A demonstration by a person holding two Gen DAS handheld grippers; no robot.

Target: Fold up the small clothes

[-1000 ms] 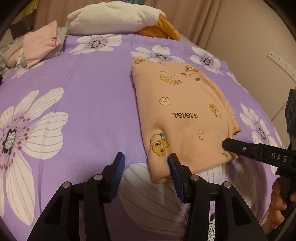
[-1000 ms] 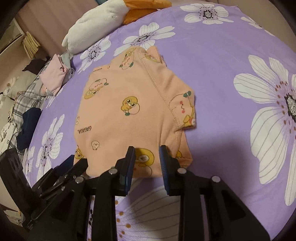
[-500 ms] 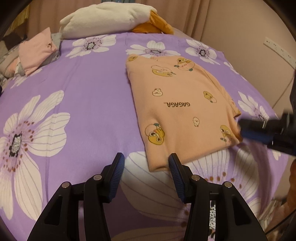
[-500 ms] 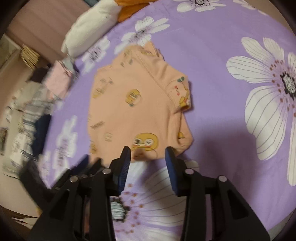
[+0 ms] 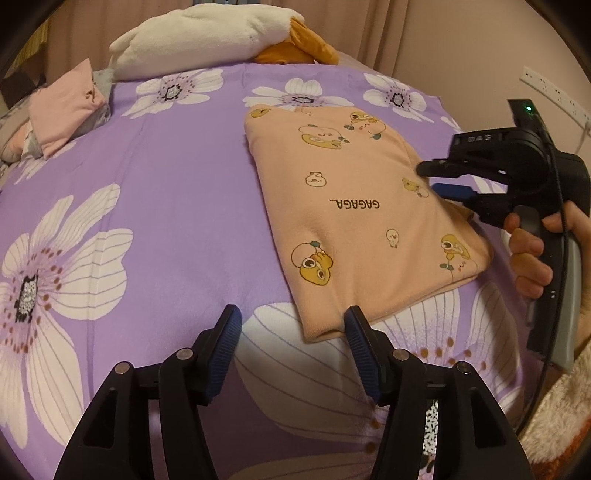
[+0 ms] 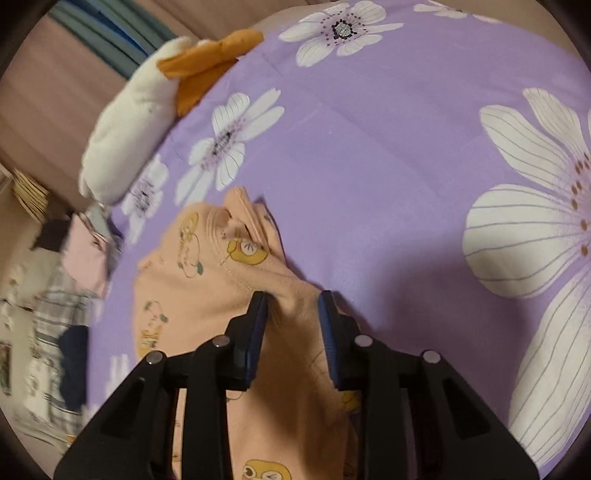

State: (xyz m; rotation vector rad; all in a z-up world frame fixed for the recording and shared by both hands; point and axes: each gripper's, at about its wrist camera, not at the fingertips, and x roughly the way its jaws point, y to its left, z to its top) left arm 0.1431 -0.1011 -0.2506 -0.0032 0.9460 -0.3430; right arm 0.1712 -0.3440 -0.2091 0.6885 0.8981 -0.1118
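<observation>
A home bedroom; flowered purple bedsheet [image 5: 166, 177]; plush toy [image 5: 199, 37]; curtains [image 5: 373, 26]

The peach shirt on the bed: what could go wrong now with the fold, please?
1. The right gripper has just been closing around a bunched ridge of the peach shirt; it may catch several layers and drag the whole garment.
2. The left gripper is open and holds nothing, so the near hem is free and may slide on the purple sheet.
</observation>
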